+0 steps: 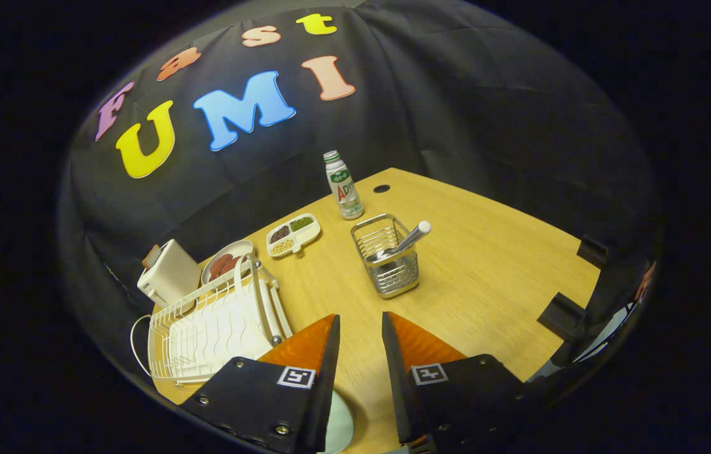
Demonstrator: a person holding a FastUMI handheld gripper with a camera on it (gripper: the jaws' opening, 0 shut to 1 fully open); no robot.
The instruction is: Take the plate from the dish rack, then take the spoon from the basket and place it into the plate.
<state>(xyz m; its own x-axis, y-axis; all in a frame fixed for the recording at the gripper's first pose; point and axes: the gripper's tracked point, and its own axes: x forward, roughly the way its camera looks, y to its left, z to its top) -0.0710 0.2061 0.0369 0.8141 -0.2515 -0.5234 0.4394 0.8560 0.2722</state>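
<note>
Beyond the released gripper [360,328], bare tabletop [488,271] separates its fingers from the wire basket [387,263] holding the spoon [409,239].

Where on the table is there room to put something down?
Bare wood lies beside the wire basket, away from the dish rack, and ahead of the open gripper. It's crowded near the toaster, snack tray and bottle. A pale plate sits under the fingers.
</note>
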